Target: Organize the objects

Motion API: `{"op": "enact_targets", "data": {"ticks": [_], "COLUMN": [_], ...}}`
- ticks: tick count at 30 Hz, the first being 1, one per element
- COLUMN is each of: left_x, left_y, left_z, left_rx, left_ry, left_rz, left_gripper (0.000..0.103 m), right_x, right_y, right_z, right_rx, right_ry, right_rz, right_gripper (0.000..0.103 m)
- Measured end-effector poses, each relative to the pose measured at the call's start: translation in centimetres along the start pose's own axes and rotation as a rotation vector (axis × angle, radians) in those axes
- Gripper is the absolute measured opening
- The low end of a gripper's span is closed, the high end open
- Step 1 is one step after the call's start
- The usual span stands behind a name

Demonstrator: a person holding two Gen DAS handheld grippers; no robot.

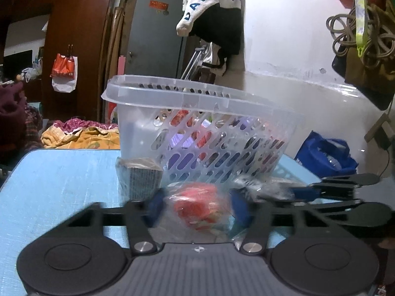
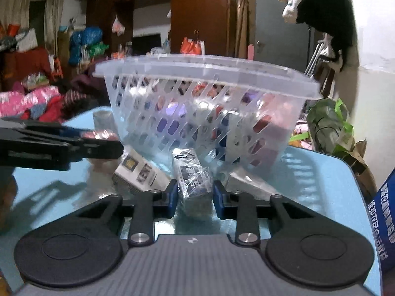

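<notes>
On the blue table (image 1: 61, 177), just near of the clear slotted basket (image 1: 197, 133), a red packet in clear wrap (image 1: 200, 207) is grasped by the left gripper (image 1: 197, 208). To its right, a dark wrapped packet (image 2: 195, 187) is clenched by the right gripper (image 2: 195, 197), flanked by two boxed packets.

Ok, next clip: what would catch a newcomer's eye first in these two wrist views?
The clear slotted basket in the middle of the blue table, already holding colourful packets. In front of it each gripper has a wrapped item between its jaws: the left gripper a red packet, the right gripper a dark wrapped box. More small boxes lie loose at the basket's foot.
</notes>
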State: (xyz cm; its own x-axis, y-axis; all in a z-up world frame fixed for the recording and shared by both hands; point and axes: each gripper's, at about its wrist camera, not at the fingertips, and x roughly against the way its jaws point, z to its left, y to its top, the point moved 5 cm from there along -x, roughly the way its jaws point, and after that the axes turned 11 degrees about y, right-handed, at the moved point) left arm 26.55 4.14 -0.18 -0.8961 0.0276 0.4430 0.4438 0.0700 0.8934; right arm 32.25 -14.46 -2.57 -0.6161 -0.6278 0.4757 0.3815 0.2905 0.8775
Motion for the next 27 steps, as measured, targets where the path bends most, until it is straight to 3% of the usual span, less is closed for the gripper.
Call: {"op": "enact_targets", "data": {"ticks": [6,13,17,27], "left_x": [1.5,3.3,3.6,4.3], "left_y": [0.1,0.4,0.4,0.4], "left_z": [-0.3,0.2,0.1,0.6], "left_rx": [-0.016,0.028,0.033,0.06], "left_ry": [0.004,-0.044,-0.058,-0.076], "left_rz": [-0.087,-0.208,-0.232,-0.276], "left_gripper": [0.051,0.051,0.051,0.051], "right_x": [3.5,3.8,4.6,5.2], "right_y": [-0.1,-0.7,-1.0,-1.0], "right_z": [0.2,0.0,-0.5,-0.7], "right_rx": [-0.033,-0.087,-0.119,-0.129], "right_ry": [0.005,0.006,0.005,-0.027], "right_rz": [-0.13,-0.181,-0.245,-0.304], "right_gripper": [0.033,0.033,0.033,0.033]}}
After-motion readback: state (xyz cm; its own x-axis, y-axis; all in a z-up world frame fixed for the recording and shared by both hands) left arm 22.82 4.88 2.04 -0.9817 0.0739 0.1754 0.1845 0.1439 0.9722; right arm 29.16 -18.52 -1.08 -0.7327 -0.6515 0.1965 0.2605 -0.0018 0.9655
